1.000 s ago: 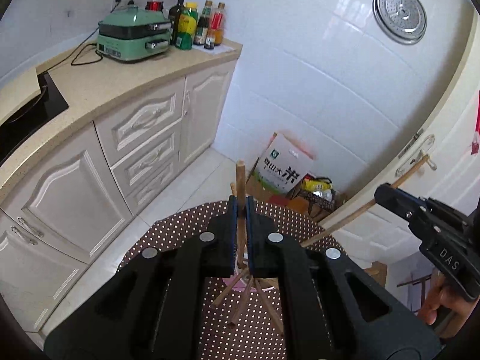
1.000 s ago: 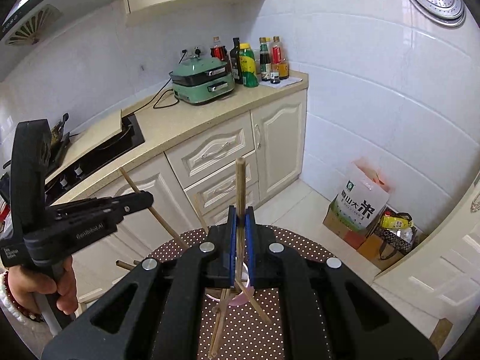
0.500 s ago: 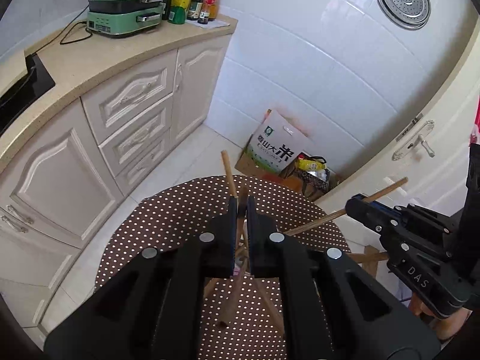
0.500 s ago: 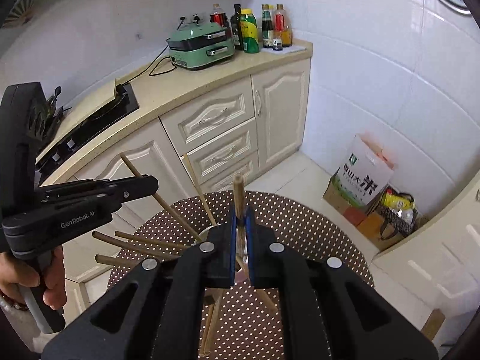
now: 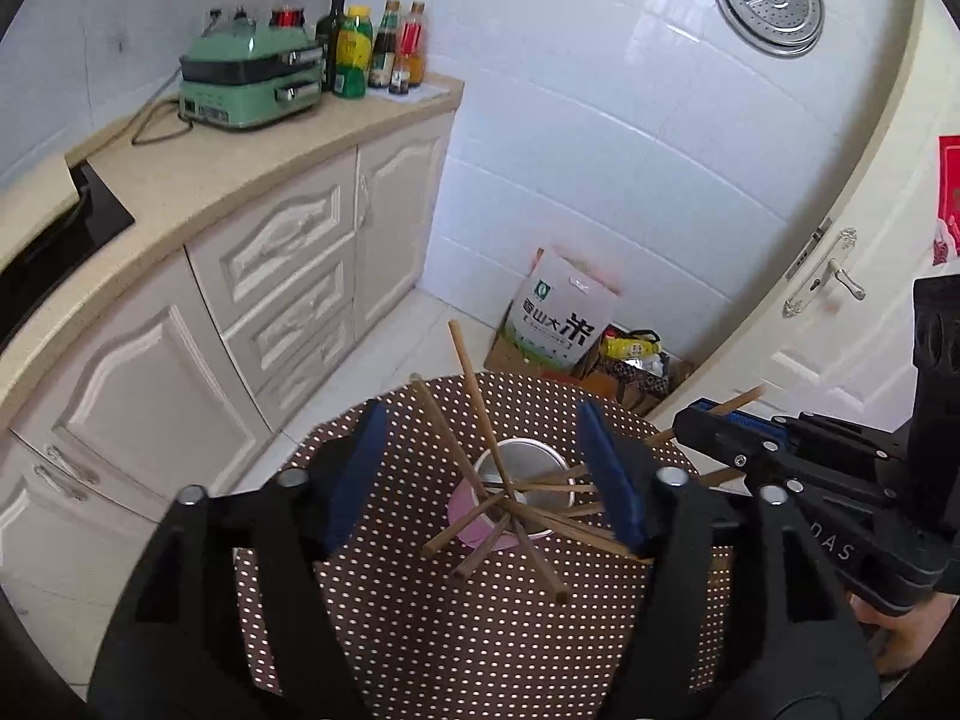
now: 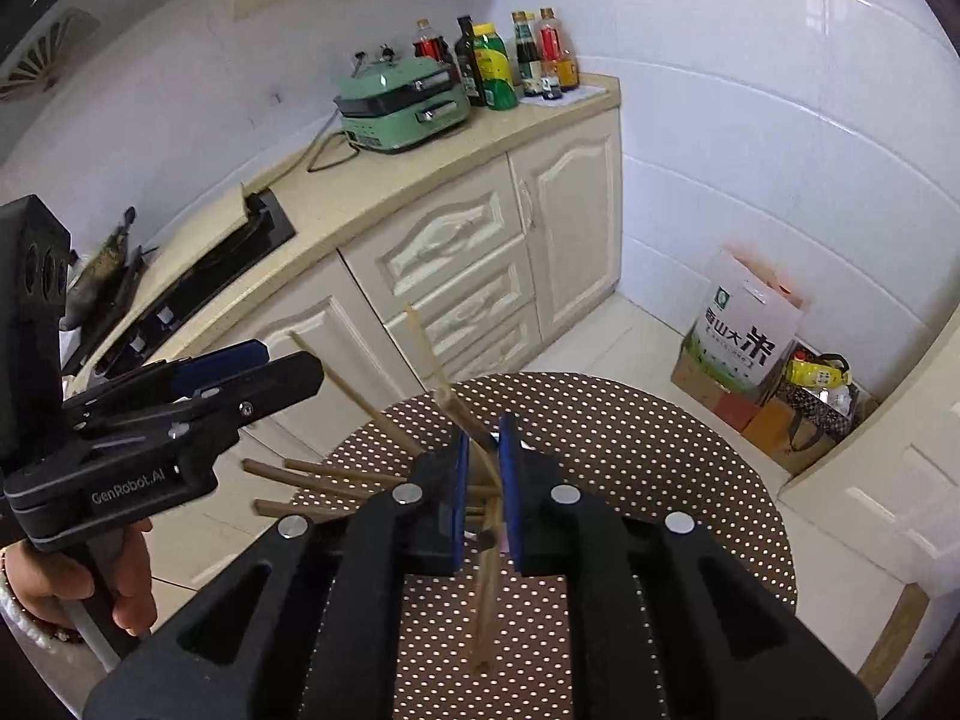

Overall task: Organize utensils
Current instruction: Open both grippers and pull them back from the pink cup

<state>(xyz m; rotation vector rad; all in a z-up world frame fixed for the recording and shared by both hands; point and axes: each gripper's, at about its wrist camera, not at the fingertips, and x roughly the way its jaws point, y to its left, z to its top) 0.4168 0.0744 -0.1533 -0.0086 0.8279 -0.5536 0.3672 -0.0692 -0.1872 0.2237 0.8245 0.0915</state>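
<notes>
A pink cup (image 5: 465,513) with a metal inside stands on a round brown dotted table (image 5: 420,630). Several wooden chopsticks (image 5: 474,396) lean out of it in all directions. My left gripper (image 5: 483,468) hangs just above the cup, its jaws opening wide, and no chopstick touches its blue pads. My right gripper (image 6: 482,468) is opening by a narrow gap over the cup. A blurred chopstick (image 6: 486,588) lies loose between its pads, which no longer press on it. Each wrist view also shows the other gripper: the right gripper (image 5: 696,417) and the left gripper (image 6: 288,363).
A cream counter (image 5: 252,180) with drawers runs along the left, bearing a green appliance (image 5: 252,84), bottles (image 5: 372,48) and a black cooktop (image 6: 198,282). A rice bag (image 5: 558,318) and boxes sit on the floor by the tiled wall. A door (image 5: 840,300) is on the right.
Both grippers came down over the cup. The left jaws went from shut on a chopstick to wide open, leaving it in the cup. The right jaws parted slightly and its chopstick slips down.
</notes>
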